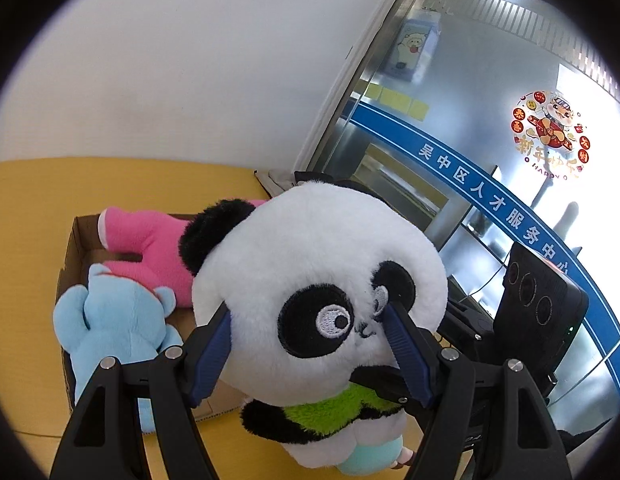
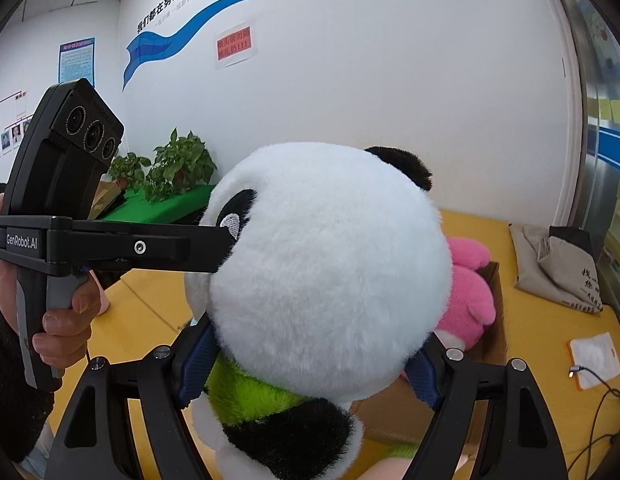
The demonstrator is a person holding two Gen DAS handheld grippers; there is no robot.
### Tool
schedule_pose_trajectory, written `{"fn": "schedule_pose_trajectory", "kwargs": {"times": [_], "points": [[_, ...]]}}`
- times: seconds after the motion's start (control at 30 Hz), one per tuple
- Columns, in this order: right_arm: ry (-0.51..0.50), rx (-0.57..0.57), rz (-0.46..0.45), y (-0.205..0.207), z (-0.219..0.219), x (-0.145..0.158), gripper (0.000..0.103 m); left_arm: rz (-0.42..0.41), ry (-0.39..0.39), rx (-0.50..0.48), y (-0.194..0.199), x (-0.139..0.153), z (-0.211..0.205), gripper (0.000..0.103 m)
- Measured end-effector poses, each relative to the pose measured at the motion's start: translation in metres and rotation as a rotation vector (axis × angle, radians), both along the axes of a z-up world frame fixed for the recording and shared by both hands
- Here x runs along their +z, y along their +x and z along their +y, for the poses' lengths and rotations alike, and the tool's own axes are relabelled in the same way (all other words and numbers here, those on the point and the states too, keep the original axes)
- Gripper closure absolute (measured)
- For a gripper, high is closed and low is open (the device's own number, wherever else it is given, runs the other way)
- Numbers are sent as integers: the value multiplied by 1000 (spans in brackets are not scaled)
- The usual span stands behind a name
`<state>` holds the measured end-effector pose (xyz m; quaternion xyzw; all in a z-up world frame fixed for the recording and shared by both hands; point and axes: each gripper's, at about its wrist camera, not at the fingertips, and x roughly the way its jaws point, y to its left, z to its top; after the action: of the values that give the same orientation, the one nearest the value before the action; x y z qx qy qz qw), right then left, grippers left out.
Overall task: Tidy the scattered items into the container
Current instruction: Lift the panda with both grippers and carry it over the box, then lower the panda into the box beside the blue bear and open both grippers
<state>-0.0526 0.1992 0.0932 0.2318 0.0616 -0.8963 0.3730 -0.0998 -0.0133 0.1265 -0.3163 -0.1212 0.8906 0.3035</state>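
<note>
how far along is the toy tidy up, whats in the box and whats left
Done: the pink plush and blue plush already lie in the cardboard box. In hand: the panda plush, its head clamped by both the left gripper and the right gripper, held up beside the box. Left: lowering the panda in and letting go. No other loose toys are clearly visible.

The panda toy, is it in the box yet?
Not yet. The panda is held up by both grippers beside the cardboard box, where pink and blue plushies already lie.
</note>
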Motion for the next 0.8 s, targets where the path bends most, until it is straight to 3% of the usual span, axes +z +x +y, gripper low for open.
{"fn": "schedule_pose_trajectory", "kwargs": {"times": [0.23,0.4,0.6,0.8], "points": [[-36,-9,33,-27,-4,29,19,73,-19,9,-23,26,1,30],[-48,-20,28,-43,-10,30,19,90,-19,13,-41,22,-1,30],[-41,-23,-25,-69,-18,-2,19,25,-14,24,-67,-9,-8,30],[-23,-21,-136,-100,-30,-58,19,-102,-36,55,-95,-62,-15,30]]}}
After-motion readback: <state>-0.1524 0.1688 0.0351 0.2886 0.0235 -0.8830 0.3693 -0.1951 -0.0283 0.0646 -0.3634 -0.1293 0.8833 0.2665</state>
